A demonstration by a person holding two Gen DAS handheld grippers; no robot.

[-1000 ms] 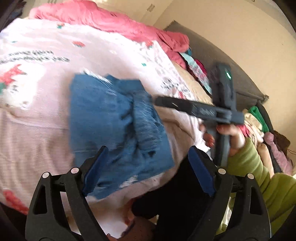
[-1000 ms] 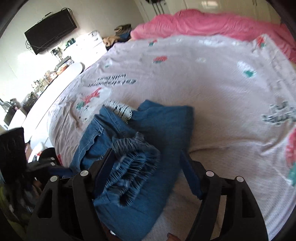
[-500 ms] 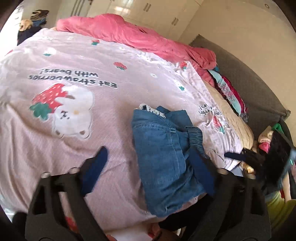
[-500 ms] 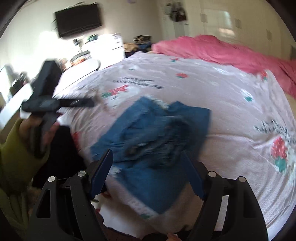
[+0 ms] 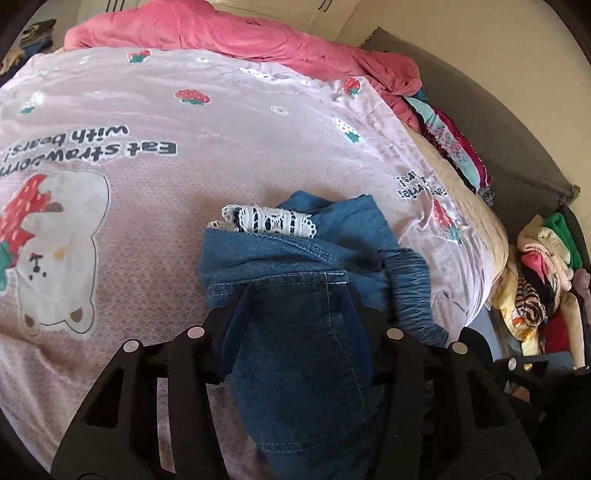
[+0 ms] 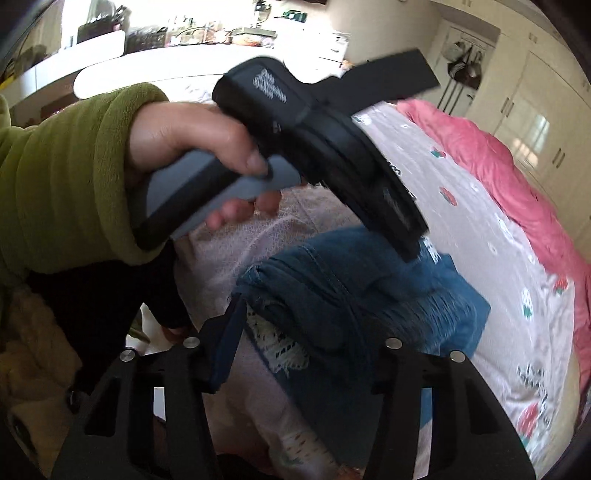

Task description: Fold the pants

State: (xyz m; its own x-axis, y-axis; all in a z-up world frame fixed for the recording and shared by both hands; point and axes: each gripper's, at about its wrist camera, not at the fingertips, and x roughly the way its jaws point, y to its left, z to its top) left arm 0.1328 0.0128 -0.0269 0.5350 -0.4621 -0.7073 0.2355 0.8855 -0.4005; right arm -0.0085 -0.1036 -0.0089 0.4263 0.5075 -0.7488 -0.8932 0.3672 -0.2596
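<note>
The blue denim pants [image 5: 295, 354] with white lace trim [image 5: 266, 221] lie folded in a bundle on the pink strawberry bedspread [image 5: 184, 147] near its front edge. My left gripper [image 5: 295, 314] straddles the near end of the bundle, its jaws wide on either side of the denim. My right gripper [image 6: 295, 317] is open, its jaws spanning the side of the same bundle [image 6: 332, 280]. The left gripper's body [image 6: 314, 140] and the hand that holds it fill the upper part of the right wrist view, just above the pants.
A pink duvet [image 5: 221, 33] is bunched at the far end of the bed. A grey headboard [image 5: 498, 122] and a pile of clothes [image 5: 546, 273] are to the right. A white desk [image 6: 129, 55] with clutter stands beyond the bed's left side.
Both grippers have moved in onto the folded pants. The left now straddles the bundle's near end. The right has swung round to the side, close under the left hand.
</note>
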